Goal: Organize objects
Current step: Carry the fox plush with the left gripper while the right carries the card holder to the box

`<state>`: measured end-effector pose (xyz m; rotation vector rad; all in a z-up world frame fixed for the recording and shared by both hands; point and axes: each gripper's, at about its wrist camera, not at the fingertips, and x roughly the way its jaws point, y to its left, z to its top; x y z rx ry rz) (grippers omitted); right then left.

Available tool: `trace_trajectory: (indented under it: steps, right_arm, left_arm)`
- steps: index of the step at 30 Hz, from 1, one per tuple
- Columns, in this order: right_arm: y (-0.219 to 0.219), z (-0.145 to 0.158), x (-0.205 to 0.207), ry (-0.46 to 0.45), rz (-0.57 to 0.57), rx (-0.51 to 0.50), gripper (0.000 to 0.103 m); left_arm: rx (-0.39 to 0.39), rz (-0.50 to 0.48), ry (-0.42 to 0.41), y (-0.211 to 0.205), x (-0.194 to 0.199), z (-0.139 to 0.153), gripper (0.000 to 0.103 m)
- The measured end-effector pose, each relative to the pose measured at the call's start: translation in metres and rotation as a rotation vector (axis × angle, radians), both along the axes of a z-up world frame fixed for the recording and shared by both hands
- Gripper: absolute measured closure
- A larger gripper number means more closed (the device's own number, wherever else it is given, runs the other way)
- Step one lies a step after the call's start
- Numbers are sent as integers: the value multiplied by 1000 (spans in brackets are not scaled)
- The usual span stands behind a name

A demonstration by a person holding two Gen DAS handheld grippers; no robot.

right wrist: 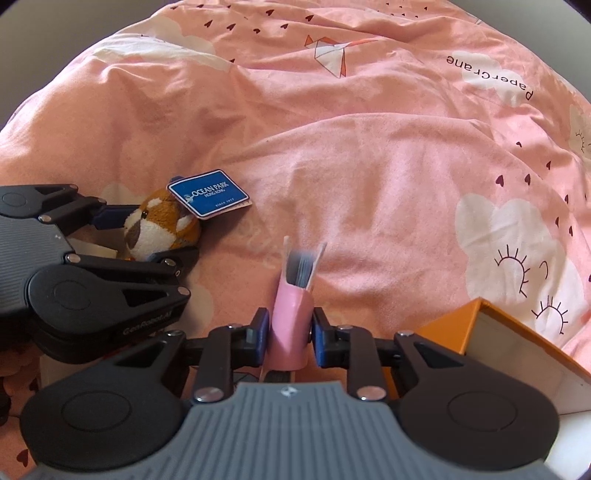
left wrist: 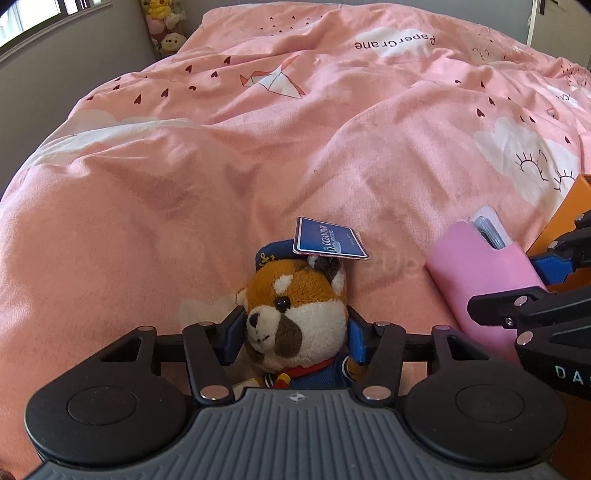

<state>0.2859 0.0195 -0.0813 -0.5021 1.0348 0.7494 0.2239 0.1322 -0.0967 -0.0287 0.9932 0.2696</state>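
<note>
Left wrist view shows the left tongs [left wrist: 295, 332] clamped on the plush [left wrist: 295, 314] at its head, the blue tag [left wrist: 328, 240] sticking up behind. Right wrist view has the right tongs [right wrist: 288, 334] closed on the pink pouch [right wrist: 291, 325], held upright with its grey contents showing at the top. Both things sit low over the bed [right wrist: 369, 166]. The orange box [right wrist: 498, 350] stands open just right of the pouch, likely the goal. To do it well, lift each clear of the soft cover before swinging right, pouch first, keeping the arms from crossing. The bed has a rumpled pink duvet; more toys [left wrist: 164, 26] are stacked by the far wall.
</note>
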Motion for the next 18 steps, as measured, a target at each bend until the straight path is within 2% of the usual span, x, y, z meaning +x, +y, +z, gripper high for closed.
trace_trajectory:
  steps: [7, 18]
  right_arm:
    - [-15, 25, -19, -33, -18, 74, 79]
    - [-53, 91, -57, -148, -37, 185, 79]
  left_arm:
    - [3, 36, -99, -10, -21, 28, 44]
    - [-19, -13, -291, -40, -52, 95, 45]
